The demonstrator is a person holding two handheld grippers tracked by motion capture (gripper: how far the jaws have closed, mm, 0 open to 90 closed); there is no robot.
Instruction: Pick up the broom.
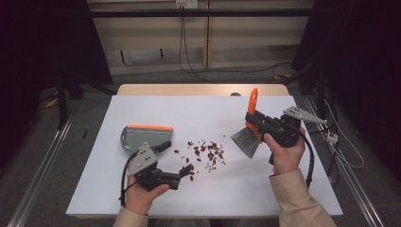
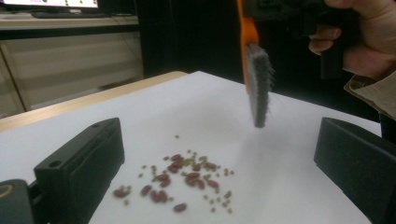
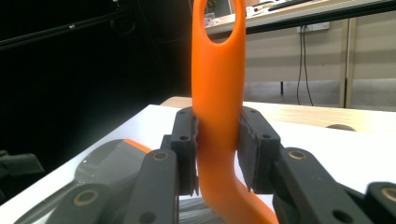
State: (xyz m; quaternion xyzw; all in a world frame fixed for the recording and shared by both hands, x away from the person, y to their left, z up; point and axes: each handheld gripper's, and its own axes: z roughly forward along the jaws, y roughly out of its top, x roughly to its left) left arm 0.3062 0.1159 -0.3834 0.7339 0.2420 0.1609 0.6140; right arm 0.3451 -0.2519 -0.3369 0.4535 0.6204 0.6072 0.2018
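A small brush (image 1: 249, 129) with an orange handle (image 3: 218, 93) and grey bristles (image 2: 259, 84) hangs above the white table, right of centre. My right gripper (image 1: 257, 124) is shut on that handle, both pads pressed against it. Dark red beans (image 1: 206, 152) lie scattered in a loose pile mid-table, also ahead of my left gripper (image 2: 189, 175). A grey dustpan (image 1: 142, 137) with an orange lip lies flat at the left. My left gripper (image 1: 185, 170) rests low on the table just left of the beans, open, nothing between its fingers.
The white table top (image 1: 198, 113) sits on a wooden desk whose far edge (image 1: 203, 89) shows behind. Cables hang at the back wall and dark stands flank both sides. A cable (image 1: 309, 158) trails from the right gripper.
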